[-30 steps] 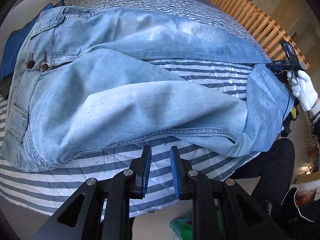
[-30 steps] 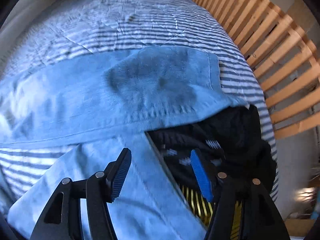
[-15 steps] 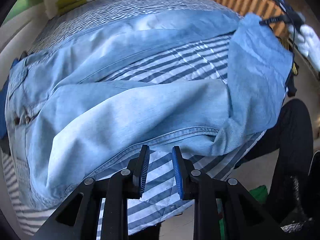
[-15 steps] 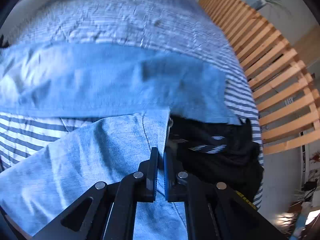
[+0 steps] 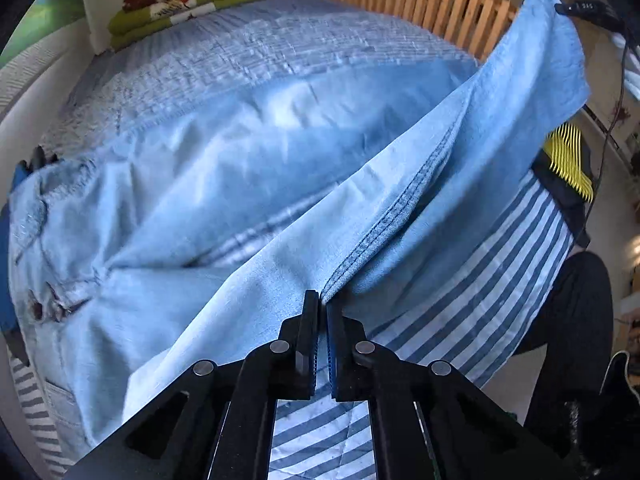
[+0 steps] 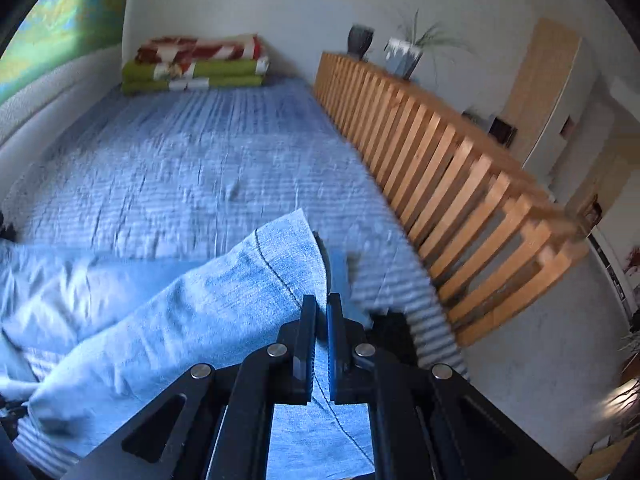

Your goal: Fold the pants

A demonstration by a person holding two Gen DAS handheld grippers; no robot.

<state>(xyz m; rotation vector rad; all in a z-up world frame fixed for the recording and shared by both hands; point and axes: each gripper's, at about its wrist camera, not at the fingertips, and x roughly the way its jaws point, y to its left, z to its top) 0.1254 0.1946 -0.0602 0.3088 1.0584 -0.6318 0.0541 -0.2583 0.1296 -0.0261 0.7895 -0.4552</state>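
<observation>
Light blue jeans (image 5: 208, 184) lie across the striped bed, waistband and buttons at the left. My left gripper (image 5: 322, 304) is shut on the seam edge of the near leg, which rises to the upper right. That leg's cuff end (image 5: 548, 52) hangs lifted by my right gripper (image 5: 580, 7). In the right wrist view my right gripper (image 6: 322, 308) is shut on the cuff corner of the jeans (image 6: 224, 304), held above the bed. The far leg (image 6: 60, 280) lies flat at the left.
A blue-and-white striped bedspread (image 5: 492, 284) covers the bed. A wooden slatted rail (image 6: 452, 184) runs along its right side, with potted plants (image 6: 404, 54) on top. Folded green and red blankets (image 6: 196, 64) sit at the far end. A person's dark-clad leg (image 5: 576, 320) stands at the right.
My left gripper went from open above the bedspread to shut on the near leg's seam. My right gripper, shut on the cuff, has lifted it up off the bed.
</observation>
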